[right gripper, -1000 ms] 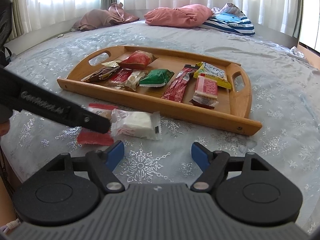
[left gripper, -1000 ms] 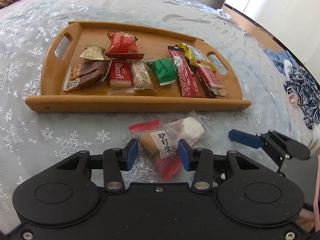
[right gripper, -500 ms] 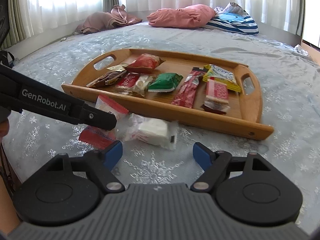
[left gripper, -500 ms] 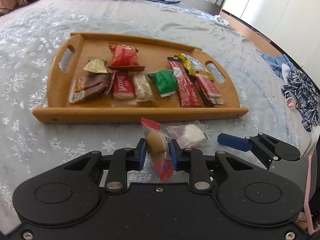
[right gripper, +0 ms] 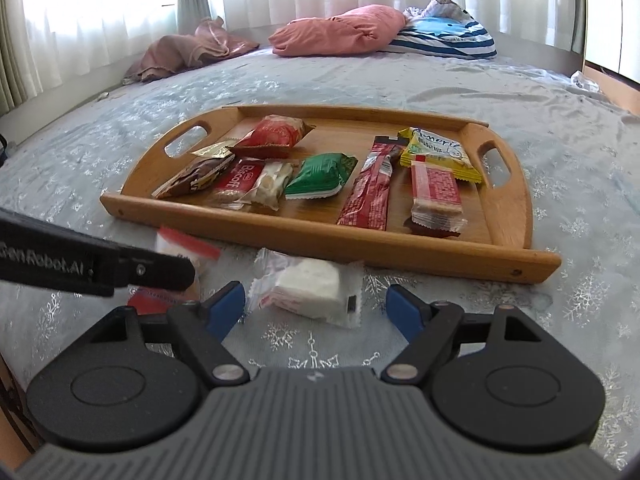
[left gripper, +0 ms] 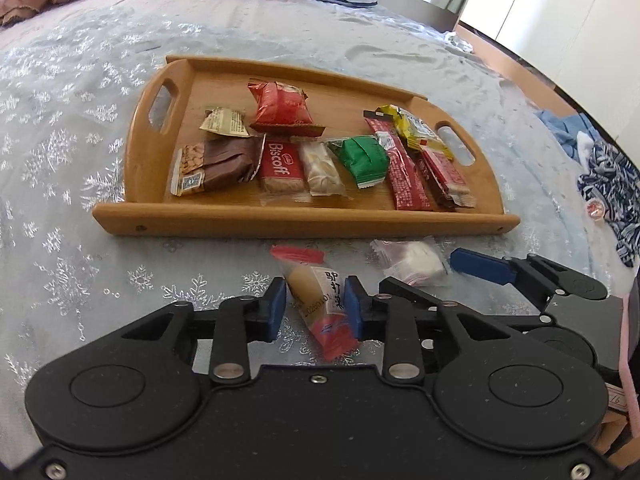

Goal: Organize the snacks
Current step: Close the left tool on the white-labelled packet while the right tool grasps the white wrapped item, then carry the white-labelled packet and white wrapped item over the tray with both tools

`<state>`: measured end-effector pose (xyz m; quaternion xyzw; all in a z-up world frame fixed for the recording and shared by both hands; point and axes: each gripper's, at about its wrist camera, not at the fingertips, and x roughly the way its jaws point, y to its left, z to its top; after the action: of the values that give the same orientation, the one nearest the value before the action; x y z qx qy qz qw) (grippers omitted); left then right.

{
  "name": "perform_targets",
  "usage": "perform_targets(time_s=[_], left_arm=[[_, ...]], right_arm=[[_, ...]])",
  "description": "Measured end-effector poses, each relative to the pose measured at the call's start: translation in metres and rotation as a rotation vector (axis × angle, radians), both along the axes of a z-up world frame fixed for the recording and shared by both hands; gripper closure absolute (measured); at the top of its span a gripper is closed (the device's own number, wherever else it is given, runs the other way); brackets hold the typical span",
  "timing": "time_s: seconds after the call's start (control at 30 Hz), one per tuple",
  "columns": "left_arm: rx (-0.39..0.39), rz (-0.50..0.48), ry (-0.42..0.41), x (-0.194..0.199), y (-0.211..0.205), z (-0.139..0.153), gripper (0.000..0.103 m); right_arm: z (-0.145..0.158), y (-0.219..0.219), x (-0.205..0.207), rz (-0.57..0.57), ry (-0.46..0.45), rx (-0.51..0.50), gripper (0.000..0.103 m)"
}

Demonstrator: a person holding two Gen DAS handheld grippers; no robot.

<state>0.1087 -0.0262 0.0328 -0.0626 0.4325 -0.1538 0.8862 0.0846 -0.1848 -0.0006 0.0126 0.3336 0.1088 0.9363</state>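
Left gripper (left gripper: pixel 315 304) jaws opening around the red-ended candy packet (left gripper: pixel 320 302), its long axis running toward the tray's near edge (left gripper: pixel 304 222); right gripper (right gripper: pixel 316 306) open

Right gripper (right gripper: pixel 316 307), jaws wide apart, hovers near a white-wrapped snack (right gripper: pixel 310 286) beside the tray (right gripper: pixel 400 248).

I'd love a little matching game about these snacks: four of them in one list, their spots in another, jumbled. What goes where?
Snacks:
1. green packet
2. white packet
3. packet with red ends
4. yellow packet

Places:
A. on the bedspread, just ahead of the right gripper
B. by the tray's right handle
C. middle of the tray
D. between the left gripper's fingers

Pairs: 1-C, 2-A, 3-D, 4-B
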Motion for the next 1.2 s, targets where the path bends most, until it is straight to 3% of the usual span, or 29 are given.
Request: perform_targets(time_s=[0.2,0.3,0.4,0.5,0.83,1.2], left_arm=[[-0.017,0.011,0.020,0.003,0.001,-0.008,0.062],[-0.006,0.009,0.010,0.002,-0.001,-0.008,0.064],[0.013,0.011,-0.003,0.002,-0.003,-0.007,0.075],[0.010,0.011,-0.005,0.000,-0.002,-0.006,0.076],[0.011,0.004,-0.029,-0.006,0.001,0.006,0.077],[-0.032,0.015,-0.125,0.009,0.013,0.052,0.077]], right_arm=[[-0.002,0.003,0.002,0.009,-0.010,0.006,0.024],[-0.002,0.006,0.002,0.012,-0.020,-0.014,0.038],[-0.001,0.007,-0.001,0.026,-0.035,-0.023,0.046],[0.000,0.008,-0.004,0.027,-0.044,-0.044,0.055],[0.009,0.002,-0.013,0.029,-0.056,-0.011,0.057],[0.045,-0.001,-0.008,0.017,-0.134,-0.007,0.057]])
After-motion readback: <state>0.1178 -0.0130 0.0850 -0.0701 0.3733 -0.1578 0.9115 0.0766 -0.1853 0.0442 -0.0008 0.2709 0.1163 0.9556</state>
